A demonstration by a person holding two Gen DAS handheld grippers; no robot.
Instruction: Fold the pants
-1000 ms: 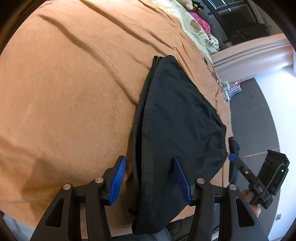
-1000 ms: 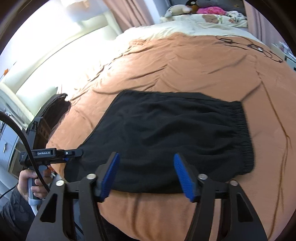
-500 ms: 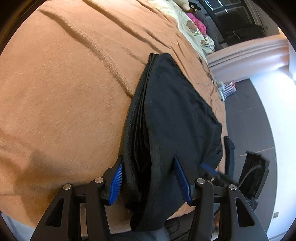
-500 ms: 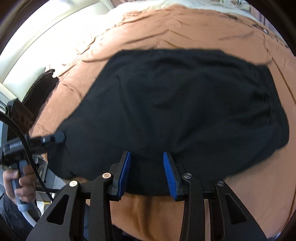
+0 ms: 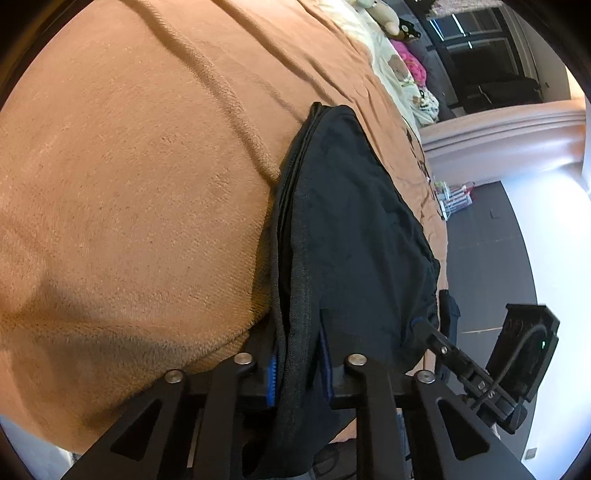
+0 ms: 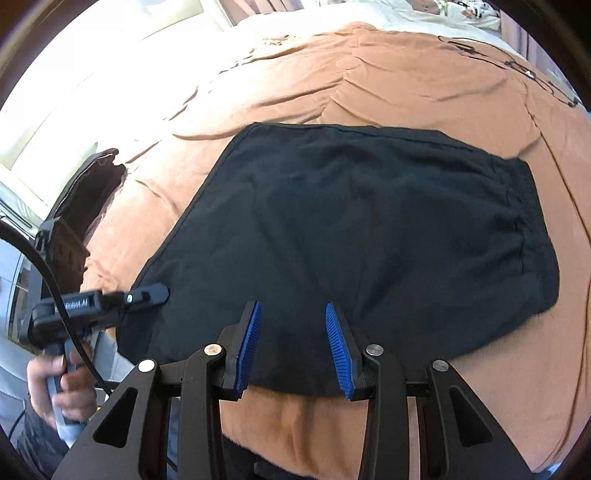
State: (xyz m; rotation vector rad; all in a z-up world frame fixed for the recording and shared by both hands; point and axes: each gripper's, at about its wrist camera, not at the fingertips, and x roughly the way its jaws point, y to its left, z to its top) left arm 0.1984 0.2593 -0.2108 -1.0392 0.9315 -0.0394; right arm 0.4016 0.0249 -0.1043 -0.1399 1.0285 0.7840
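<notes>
Now the black pants (image 6: 354, 236) lie folded on the brown blanket (image 6: 424, 85) of the bed, near its front edge; in the right wrist view the elastic waistband (image 6: 532, 236) sits at the right end and the hem end lies at the left, by the bed's corner. From the left wrist view the left gripper (image 5: 297, 360) is closed narrow on the stacked hem layers of the pants (image 5: 354, 229); the fabric edge runs down between its blue pads (image 5: 272, 380) and droops below them, over the side of the bed. In the same view the blanket (image 5: 129, 192) rises in soft ridges to the left of the pants; at the head of the bed lie a pale quilt (image 5: 391, 59) and some stuffed toys (image 5: 388, 18). The right gripper (image 6: 293, 345) stands partly open, holding nothing; its pads (image 6: 249, 345) frame the near edge of the pants, and whether they touch the cloth I cannot tell. At the left of the right wrist view the left gripper (image 6: 155, 293) shows from the side, its tip at the hem corner; the person's hand (image 6: 59, 384) wraps its handle, and a black cable (image 6: 55, 291) curves over it.
</notes>
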